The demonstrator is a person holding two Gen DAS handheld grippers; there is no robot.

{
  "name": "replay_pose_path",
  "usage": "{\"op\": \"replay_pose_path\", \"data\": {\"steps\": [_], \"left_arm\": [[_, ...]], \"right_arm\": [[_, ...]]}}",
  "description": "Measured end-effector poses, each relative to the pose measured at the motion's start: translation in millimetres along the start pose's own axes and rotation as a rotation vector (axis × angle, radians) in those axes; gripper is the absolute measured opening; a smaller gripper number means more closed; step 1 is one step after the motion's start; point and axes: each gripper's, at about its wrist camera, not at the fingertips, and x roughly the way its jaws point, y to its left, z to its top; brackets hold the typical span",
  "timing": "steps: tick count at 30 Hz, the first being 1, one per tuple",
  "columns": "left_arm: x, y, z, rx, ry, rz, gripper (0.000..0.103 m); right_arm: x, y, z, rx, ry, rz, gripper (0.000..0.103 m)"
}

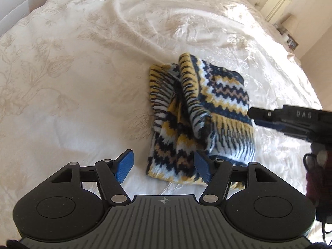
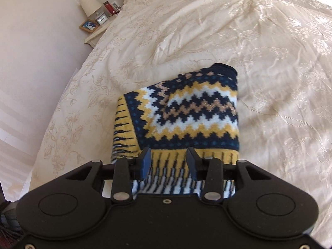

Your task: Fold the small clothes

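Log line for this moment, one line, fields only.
stage: folding | sweater: bunched on bed | left gripper: open, at near edge | right gripper: open, over hem

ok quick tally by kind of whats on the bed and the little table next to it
Knitted garment: 1, on the bedspread
Lamp: 1
Alarm clock: 1
Picture frame: 1
Red jar: 1
Total: 5. A few smaller bits behind the red jar on the bedside table are too small to tell.
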Motion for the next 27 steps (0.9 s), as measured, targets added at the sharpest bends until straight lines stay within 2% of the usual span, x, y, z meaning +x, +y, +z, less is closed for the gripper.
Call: {"op": "replay_pose_path", "data": {"steps": [4, 7, 9, 12, 18, 19, 20, 22, 23, 25, 27], "left_arm": [[13.1, -18.0, 11.7, -0.009, -0.018, -0.064, 0.063], [25.7, -26.3, 18.1, -0.037, -0.015, -0.077, 0.063], [31.7, -31.5, 20.9, -0.039, -0.021, -0.06, 0.063], [39.7, -38.6, 24.5, -0.027, -0.023, -0.037, 0.063], [65.4, -44.3, 31.1, -0.016, 0.028, 0.024, 0.063], [69.7, -43.1, 30.8, -0.02, 0.038, 0.027, 0.059], [73.3, -41.7, 30.5, -0.022, 0.041, 0.029, 0.048], [78.7, -39.2, 29.7, -0.019, 0.037, 0.033, 0.037], [79.7, -38.1, 29.2, -0.021, 0.029, 0.029, 0.028], [78.9, -35.7, 28.5, -0.031, 0.007, 0.009, 0.019], [71.2, -36.7, 26.0, -0.016, -0.04, 0.006, 0.017]], "right_arm": [[-11.3, -19.2, -11.2, 0.033, -0.013, -0.022, 0.06], [-18.3, -29.9, -19.0, 0.054, -0.03, -0.034, 0.078], [-21.1, -33.8, -22.2, 0.05, -0.038, -0.045, 0.079], [-23.7, -38.9, -26.3, 0.04, -0.036, -0.056, 0.089], [-23.5, -45.0, -26.4, 0.039, -0.026, -0.043, 0.09], [-22.8, -45.4, -25.9, 0.039, -0.023, -0.041, 0.09], [-22.2, -45.8, -25.4, 0.037, -0.021, -0.039, 0.09], [-20.8, -46.4, -24.7, 0.035, -0.017, -0.036, 0.09], [-20.2, -46.8, -24.6, 0.035, -0.015, -0.035, 0.09], [-18.4, -48.4, -24.6, 0.039, -0.01, -0.034, 0.09], [-16.4, -50.3, -25.7, 0.044, -0.003, -0.035, 0.09]]}}
